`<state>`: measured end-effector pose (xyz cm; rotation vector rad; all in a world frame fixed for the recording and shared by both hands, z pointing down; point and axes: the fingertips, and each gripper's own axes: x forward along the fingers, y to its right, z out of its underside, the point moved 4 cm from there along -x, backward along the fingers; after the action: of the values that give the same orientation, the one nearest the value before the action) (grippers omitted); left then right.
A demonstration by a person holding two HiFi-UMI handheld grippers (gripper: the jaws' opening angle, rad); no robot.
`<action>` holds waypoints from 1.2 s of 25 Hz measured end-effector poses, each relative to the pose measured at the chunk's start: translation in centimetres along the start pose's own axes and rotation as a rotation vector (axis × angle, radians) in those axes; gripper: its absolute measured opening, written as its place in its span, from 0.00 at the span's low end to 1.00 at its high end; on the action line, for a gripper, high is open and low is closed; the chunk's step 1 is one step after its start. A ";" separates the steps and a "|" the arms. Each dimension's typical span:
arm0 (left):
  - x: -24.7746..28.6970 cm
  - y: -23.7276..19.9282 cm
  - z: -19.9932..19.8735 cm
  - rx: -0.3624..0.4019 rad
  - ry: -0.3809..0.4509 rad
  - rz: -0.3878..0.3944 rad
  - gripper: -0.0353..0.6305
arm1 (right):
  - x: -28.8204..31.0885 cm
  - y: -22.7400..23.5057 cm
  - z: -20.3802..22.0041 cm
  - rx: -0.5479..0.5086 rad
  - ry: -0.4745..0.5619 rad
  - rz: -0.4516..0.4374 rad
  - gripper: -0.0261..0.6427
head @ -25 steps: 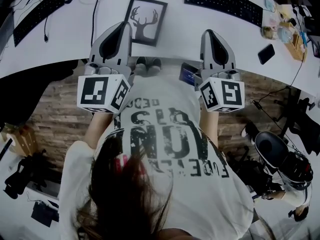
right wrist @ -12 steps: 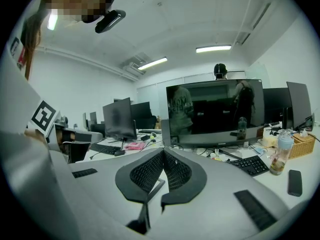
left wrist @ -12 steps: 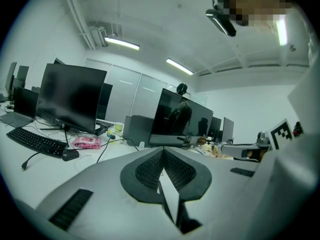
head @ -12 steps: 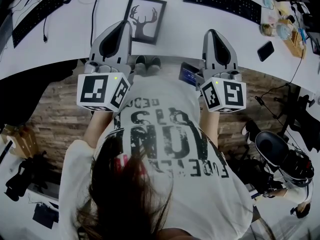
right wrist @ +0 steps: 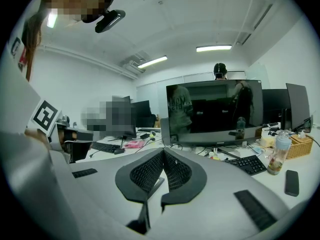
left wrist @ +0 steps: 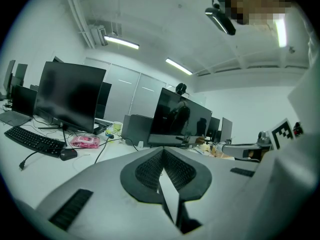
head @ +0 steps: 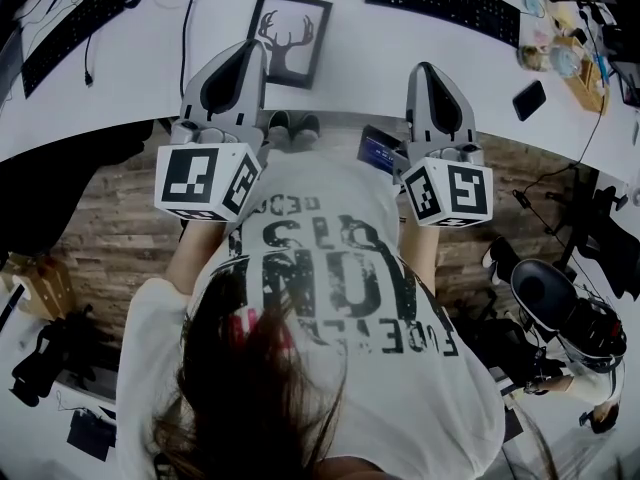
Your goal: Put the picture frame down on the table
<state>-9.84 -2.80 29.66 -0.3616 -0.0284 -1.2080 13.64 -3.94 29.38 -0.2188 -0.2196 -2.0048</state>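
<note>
- We see a white curved table (head: 350, 68), with a long black keyboard (head: 445, 3) at one o'clock.
- The black-rimmed deer picture frame (head: 290, 40) lies flat at twelve.
- Both closed: left tongs (head: 250, 48), right tongs (head: 425, 68).

grey left tool (head: 250, 52) and right tool (head: 424, 69), white black-lettered t-shirt (head: 400, 368)

one picture frame (head: 289, 40), two keyboards (head: 445, 3) (head: 72, 30), one phone (head: 529, 100)

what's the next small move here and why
Probably just ease both grippers back from the table. The picture frame seems to lie face up on it already, and the left gripper and right gripper are both shut with nothing between their jaws.
</note>
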 end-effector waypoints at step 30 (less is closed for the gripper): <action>0.9 -0.5 0.0 -0.026 -0.008 0.012 0.06 | 0.4 0.4 0.0 0.003 -0.007 0.017 0.04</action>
<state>-9.97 -3.74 29.98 -0.3891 -0.0180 -1.1962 13.83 -4.46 29.53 -0.2252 -0.2246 -1.9865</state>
